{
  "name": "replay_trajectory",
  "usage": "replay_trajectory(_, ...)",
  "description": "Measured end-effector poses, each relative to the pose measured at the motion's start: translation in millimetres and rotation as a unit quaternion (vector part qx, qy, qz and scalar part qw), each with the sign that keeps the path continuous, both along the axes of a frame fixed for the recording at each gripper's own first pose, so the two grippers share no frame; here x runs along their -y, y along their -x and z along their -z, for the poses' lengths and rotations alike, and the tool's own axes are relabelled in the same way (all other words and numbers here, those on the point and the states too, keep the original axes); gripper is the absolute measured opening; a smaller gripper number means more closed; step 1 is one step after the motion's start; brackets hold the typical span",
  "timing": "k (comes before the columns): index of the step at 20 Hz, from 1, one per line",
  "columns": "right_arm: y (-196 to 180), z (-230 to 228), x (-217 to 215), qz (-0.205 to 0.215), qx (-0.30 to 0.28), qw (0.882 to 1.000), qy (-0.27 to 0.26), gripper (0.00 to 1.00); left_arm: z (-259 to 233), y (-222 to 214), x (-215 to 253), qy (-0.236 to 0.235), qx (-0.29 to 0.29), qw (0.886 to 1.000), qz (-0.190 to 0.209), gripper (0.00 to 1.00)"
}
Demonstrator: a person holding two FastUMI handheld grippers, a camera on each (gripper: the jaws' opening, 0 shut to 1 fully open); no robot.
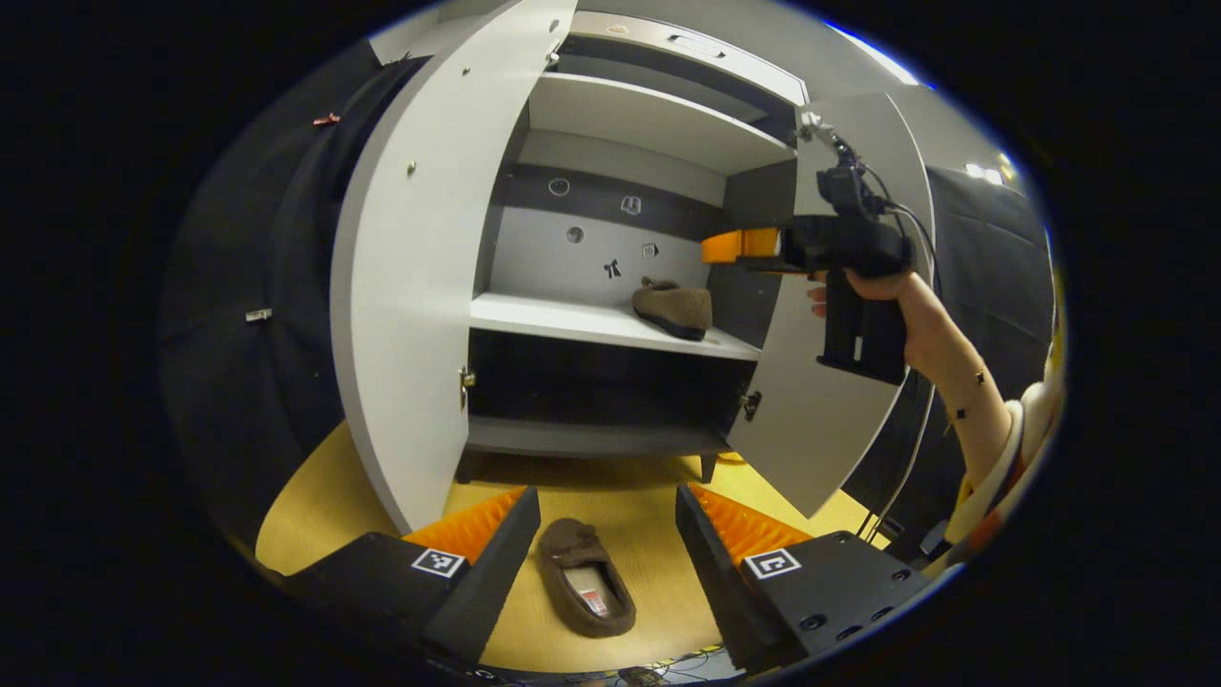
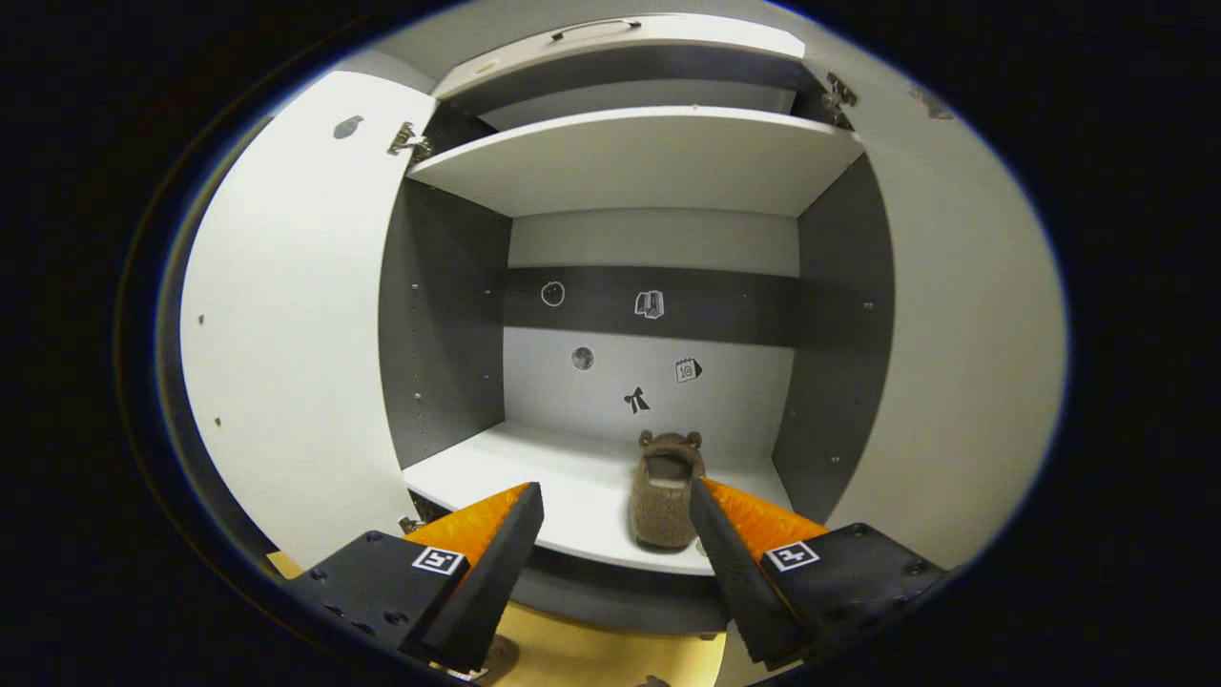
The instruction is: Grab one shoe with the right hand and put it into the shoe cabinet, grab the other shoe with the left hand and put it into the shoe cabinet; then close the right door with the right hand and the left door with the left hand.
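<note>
A brown slipper (image 1: 584, 577) lies on the yellow floor (image 1: 649, 515), between the spread fingers of my left gripper (image 1: 608, 501), which is open and a little above it. The other brown slipper (image 1: 674, 308) rests on the right part of the cabinet's middle shelf (image 1: 572, 320); in the right gripper view this slipper (image 2: 665, 496) stands heel toward me. My right gripper (image 2: 615, 496) is open in front of that shelf (image 2: 534, 477), apart from the slipper. In the left gripper view a hand holds the right gripper (image 1: 811, 246) up at the cabinet's right side.
The shoe cabinet's left door (image 1: 420, 258) and right door (image 1: 839, 315) both stand wide open. An upper shelf (image 2: 639, 157) and a dark lower compartment (image 1: 601, 386) are bare. Black cloth walls flank the cabinet.
</note>
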State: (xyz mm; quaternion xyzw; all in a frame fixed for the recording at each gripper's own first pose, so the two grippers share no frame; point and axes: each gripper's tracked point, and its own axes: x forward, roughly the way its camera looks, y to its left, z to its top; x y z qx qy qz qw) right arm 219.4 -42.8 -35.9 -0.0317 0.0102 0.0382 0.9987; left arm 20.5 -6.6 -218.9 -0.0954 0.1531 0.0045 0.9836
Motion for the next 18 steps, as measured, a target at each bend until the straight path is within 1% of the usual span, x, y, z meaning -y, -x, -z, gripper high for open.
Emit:
replay_trajectory(3, 35, 28, -4, 0.005, 0.008, 1.0, 0.012, 0.98, 47, -5, 3, 0.004, -0.019, 1.0, 0.005, 0.91)
replay_trajectory(5, 54, 53, -6, 0.01, 0.008, 1.0, 0.028, 0.98, 82, -10, 2, 0.006, -0.035, 0.999, 0.004, 0.82)
replay_trajectory(6, 63, 66, -9, 0.007, 0.005, 1.0, 0.029, 0.99, 100, -14, 0, 0.01, -0.045, 0.999, 0.001, 0.8)
replay_trajectory(9, 84, 105, -12, 0.002, -0.007, 1.0, 0.013, 0.99, 142, -26, -7, 0.014, -0.048, 0.999, -0.014, 0.79)
replay_trajectory(11, 94, 128, -8, 0.001, -0.021, 1.0, -0.004, 0.99, 169, -35, -11, 0.012, -0.056, 0.998, -0.025, 0.77)
replay_trajectory(13, 99, 142, 3, 0.008, -0.027, 0.999, -0.019, 0.99, 196, -44, -16, 0.0, -0.07, 0.997, -0.039, 0.67)
replay_trajectory(14, 100, 146, 8, 0.011, -0.027, 0.999, -0.025, 0.98, 212, -50, -16, -0.003, -0.081, 0.996, -0.041, 0.65)
replay_trajectory(16, 102, 153, 20, 0.018, -0.029, 0.999, -0.028, 0.98, 236, -58, -15, -0.002, -0.101, 0.994, -0.047, 0.65)
replay_trajectory(18, 99, 159, 32, 0.025, -0.033, 0.999, -0.022, 0.98, 244, -68, -18, 0.012, -0.099, 0.993, -0.061, 0.65)
